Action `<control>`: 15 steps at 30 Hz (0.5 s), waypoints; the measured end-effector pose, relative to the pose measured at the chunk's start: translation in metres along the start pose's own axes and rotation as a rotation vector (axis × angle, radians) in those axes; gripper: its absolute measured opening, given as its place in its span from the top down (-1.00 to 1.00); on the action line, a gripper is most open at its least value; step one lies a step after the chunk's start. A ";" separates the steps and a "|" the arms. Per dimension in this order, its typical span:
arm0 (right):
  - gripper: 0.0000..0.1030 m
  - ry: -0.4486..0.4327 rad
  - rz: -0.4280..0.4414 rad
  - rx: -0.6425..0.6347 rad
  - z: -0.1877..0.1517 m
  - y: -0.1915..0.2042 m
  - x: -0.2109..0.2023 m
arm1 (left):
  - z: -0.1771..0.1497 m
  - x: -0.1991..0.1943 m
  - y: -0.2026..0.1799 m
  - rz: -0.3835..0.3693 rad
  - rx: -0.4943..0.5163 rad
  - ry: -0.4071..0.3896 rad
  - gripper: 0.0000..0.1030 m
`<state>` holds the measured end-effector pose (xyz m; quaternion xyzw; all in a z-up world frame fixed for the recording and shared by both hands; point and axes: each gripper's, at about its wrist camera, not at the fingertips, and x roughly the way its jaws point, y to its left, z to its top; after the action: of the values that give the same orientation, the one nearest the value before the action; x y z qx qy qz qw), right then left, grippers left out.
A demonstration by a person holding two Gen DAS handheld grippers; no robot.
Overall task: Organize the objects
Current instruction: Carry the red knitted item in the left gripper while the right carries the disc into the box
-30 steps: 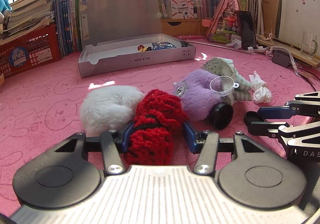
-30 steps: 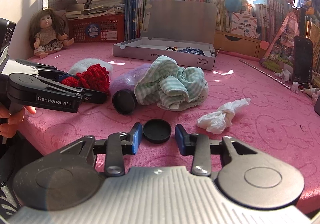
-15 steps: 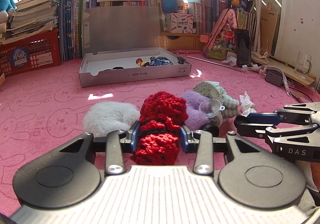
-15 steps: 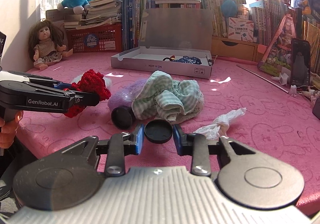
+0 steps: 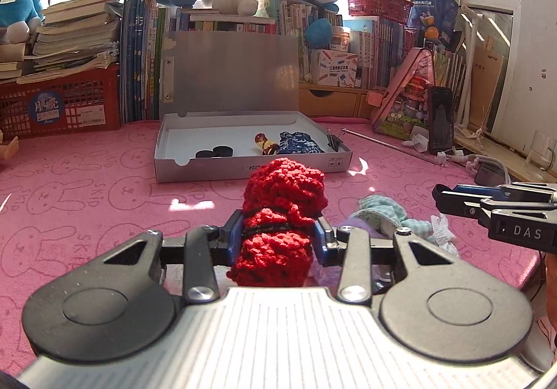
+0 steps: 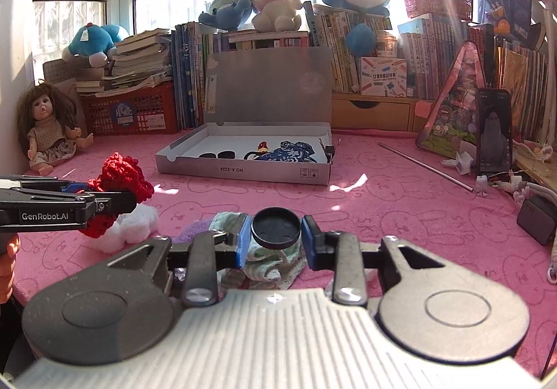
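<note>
"GenRobot.AI" on left claw [image 6: 101, 206], "DAS" on right claw [image 5: 449, 196].

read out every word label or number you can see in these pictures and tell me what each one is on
"GenRobot.AI": side of the left tool.
"DAS": side of the right tool.
"NO.A-2224", printed upside down: front wall of the open box.
"SKIP": pink mat.
Book spines, red basket sticker, small carton: too small to read.
</note>
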<state>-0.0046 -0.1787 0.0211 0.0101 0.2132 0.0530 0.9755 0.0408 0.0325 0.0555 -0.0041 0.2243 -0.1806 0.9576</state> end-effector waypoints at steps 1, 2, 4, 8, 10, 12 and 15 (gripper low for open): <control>0.31 -0.004 -0.006 -0.001 0.002 -0.001 0.002 | 0.002 0.001 0.001 0.003 -0.003 -0.002 0.12; 0.31 -0.006 -0.011 -0.001 0.003 -0.002 0.003 | 0.003 0.002 0.002 0.006 -0.006 -0.003 0.12; 0.31 -0.004 -0.020 0.001 0.004 -0.004 0.006 | 0.005 0.004 0.005 0.007 -0.014 -0.003 0.12; 0.31 0.008 -0.019 0.011 0.003 -0.007 0.010 | 0.007 0.010 0.007 0.010 -0.027 0.008 0.12; 0.31 0.013 -0.023 0.015 0.003 -0.008 0.012 | 0.008 0.013 0.008 0.011 -0.031 0.009 0.12; 0.31 0.018 -0.025 0.019 0.003 -0.010 0.014 | 0.009 0.015 0.010 0.012 -0.040 0.010 0.12; 0.31 0.022 -0.023 0.033 0.005 -0.014 0.016 | 0.014 0.018 0.014 0.012 -0.057 0.009 0.12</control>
<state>0.0139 -0.1913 0.0186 0.0232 0.2247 0.0382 0.9734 0.0668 0.0377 0.0586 -0.0293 0.2336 -0.1683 0.9572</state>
